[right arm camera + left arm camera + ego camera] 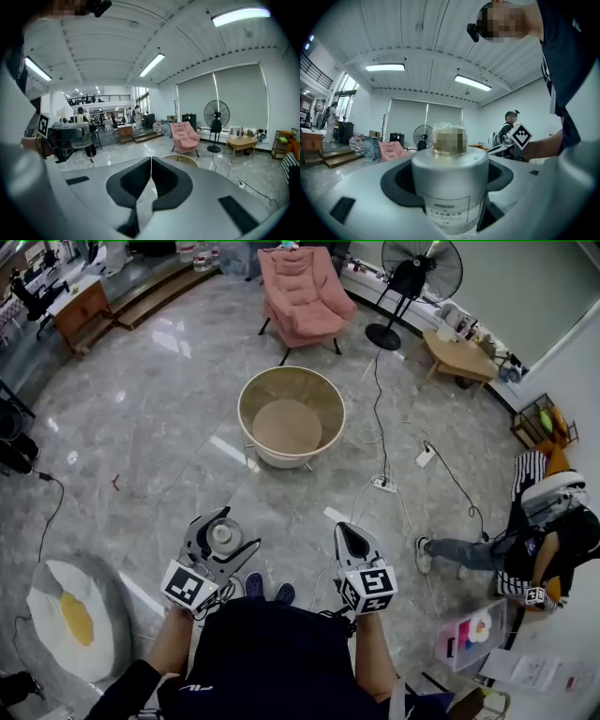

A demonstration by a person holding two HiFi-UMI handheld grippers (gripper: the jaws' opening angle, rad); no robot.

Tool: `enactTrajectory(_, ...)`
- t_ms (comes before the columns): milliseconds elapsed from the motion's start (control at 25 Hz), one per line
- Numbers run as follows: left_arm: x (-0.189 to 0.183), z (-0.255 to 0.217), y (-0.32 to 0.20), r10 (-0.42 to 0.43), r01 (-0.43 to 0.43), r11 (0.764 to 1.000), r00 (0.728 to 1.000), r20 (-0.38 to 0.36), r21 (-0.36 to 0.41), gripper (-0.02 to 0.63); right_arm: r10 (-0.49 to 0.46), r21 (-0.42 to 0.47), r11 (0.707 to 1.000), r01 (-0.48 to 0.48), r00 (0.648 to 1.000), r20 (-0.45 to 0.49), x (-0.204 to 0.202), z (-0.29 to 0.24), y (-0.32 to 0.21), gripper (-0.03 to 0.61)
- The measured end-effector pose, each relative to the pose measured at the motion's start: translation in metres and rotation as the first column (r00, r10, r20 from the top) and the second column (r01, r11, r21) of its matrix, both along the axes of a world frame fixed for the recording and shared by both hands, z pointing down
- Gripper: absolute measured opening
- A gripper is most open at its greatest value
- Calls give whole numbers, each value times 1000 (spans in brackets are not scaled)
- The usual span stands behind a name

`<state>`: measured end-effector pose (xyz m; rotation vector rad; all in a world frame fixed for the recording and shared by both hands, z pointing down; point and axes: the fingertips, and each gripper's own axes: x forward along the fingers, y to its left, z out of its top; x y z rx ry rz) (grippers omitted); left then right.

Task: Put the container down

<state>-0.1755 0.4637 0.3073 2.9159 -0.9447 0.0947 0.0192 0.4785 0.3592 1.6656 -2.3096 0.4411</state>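
Container in the jaws of the left gripper, right gripper beside it (on its right), tub on the floor ahead, armchair behind the tub

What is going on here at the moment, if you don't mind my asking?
A person stands on a marble floor with a gripper in each hand. The left gripper has its jaws closed on a small white container, held up in the air and not yet put down. The right gripper has its jaws shut on nothing. A round beige tub stands on the floor just ahead.
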Motion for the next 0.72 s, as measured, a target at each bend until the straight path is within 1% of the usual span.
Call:
enactTrajectory(280, -9, 5, -5, -1, 1, 1000, 1000, -8, -1, 354, -16, -10, 1000, 16, 1000, -2, -9, 1, 1, 28)
enactTrajectory(440, -17, 9, -11, 4, -4, 1000, 1000, 16, -18, 354, 2, -8, 1000, -2, 1000, 14, -16, 1, -1, 28)
enactTrajectory(600, -30, 8, -16, 17, -16, 1000, 1000, -25, 15, 354, 17, -12, 1000, -17, 1000, 9, -26, 2, -1, 28)
enactTrajectory(720, -41, 10, -21, 22, -22, 999, 1000, -4, 26, 354, 38, -5, 999, -38, 999, 17, -33, 0, -2, 28)
